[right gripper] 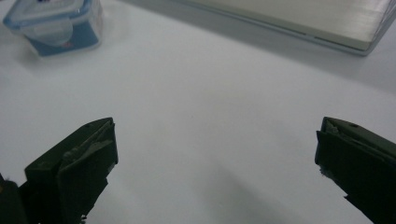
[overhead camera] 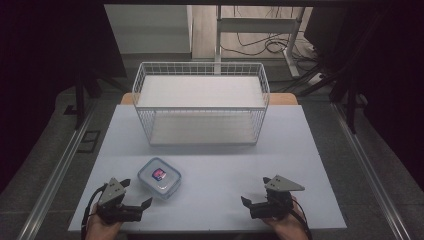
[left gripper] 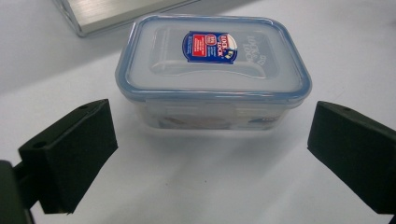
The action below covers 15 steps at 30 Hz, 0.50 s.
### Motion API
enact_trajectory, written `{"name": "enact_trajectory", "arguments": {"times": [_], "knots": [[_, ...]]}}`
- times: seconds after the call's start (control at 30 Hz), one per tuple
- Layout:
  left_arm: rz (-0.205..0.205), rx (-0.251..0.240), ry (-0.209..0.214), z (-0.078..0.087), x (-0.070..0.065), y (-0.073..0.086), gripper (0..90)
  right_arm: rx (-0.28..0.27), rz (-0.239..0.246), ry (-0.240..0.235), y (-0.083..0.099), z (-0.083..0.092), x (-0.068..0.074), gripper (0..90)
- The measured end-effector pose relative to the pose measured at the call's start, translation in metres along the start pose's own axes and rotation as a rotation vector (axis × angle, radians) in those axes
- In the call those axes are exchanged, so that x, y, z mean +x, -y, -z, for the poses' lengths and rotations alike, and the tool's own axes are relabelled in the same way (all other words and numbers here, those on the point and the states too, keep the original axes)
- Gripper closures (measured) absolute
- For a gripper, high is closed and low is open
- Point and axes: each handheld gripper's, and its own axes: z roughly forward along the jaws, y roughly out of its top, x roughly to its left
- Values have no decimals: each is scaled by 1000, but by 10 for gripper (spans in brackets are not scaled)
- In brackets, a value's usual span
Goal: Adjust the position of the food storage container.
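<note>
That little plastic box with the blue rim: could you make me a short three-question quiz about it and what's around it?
1. True or false: the lid is on the plastic box.
2. Which is nearer the box: (a) left gripper, (b) right gripper?
3. What stands beyond the box on the table?

Key: 1 true. 2 a; both stand open, holding nothing. 3 a white wire basket.

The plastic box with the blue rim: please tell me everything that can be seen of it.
The plastic box is small, rectangular with rounded corners, of clear plastic. Its flat translucent lid has a blue rim and a red and blue label, and it sits closed, with a latch flap down at the near side. The box stands upright on the white table, ahead of the open left gripper. Nothing touches it except the table.
</note>
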Motion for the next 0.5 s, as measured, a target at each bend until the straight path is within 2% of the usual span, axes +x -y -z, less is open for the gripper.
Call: {"name": "enact_trajectory", "arguments": {"times": [0.1,0.13,0.2,0.37,0.5], "knots": [[10,10,25,-1,-1,0,1,-3,-5,-1,0,0,-1,0],[8,6,51,-1,-3,-1,0,-14,-10,-4,0,0,-2,0],[0,7,56,0,-6,-3,29,-19,-11,-7,0,1,-3,0],[-48,23,82,1,-12,-3,165,-22,-11,-12,-1,2,-4,9],[-88,48,102,2,-16,-2,323,-32,-14,-1,-2,4,-5,33]]}}
